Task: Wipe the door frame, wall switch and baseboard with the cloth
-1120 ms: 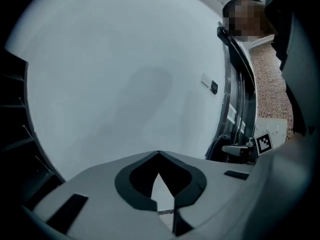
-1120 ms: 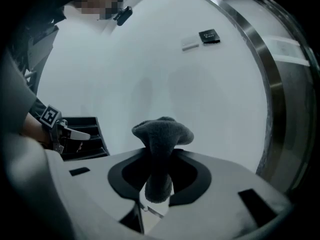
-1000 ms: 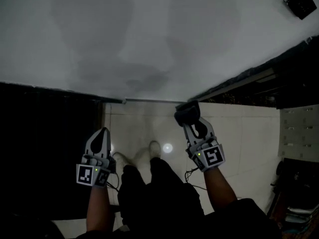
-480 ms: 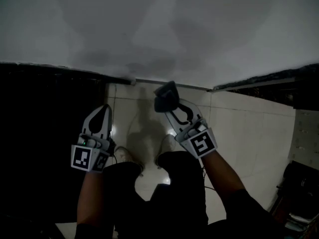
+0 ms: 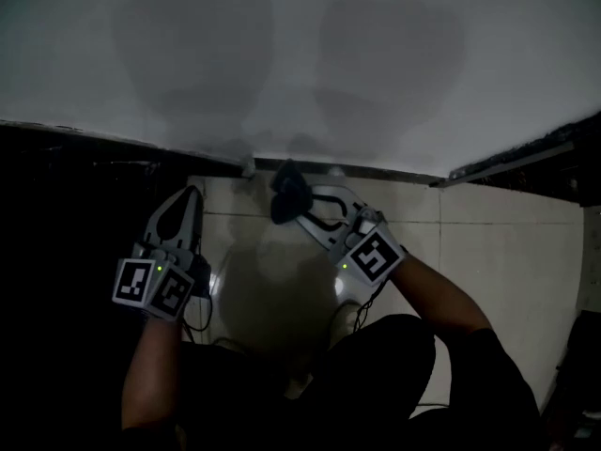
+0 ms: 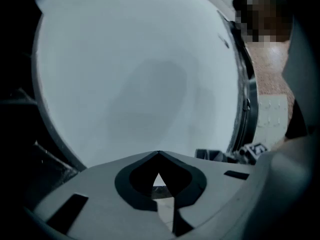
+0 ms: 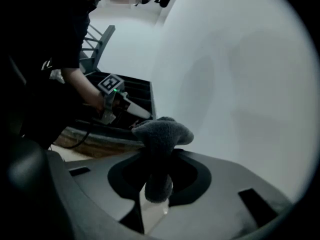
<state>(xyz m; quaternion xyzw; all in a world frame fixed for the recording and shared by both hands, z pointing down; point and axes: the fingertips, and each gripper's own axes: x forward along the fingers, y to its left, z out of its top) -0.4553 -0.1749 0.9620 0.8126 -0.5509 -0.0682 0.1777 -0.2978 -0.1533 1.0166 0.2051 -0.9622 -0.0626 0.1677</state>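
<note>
Right gripper view: your right hand-held gripper [image 7: 160, 160] is clamped on the grey cloth [image 7: 162, 131] near the foot of the wall [image 7: 240, 84], left hand-held gripper [image 6: 159, 157] closed on nothing; cloth looks soft, light, floppy, so grip the bunched middle.

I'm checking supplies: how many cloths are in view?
1. A grey cloth is clamped in the right gripper, near the foot of the wall. The left gripper is shut on nothing. The dark areas could hide others.
</note>
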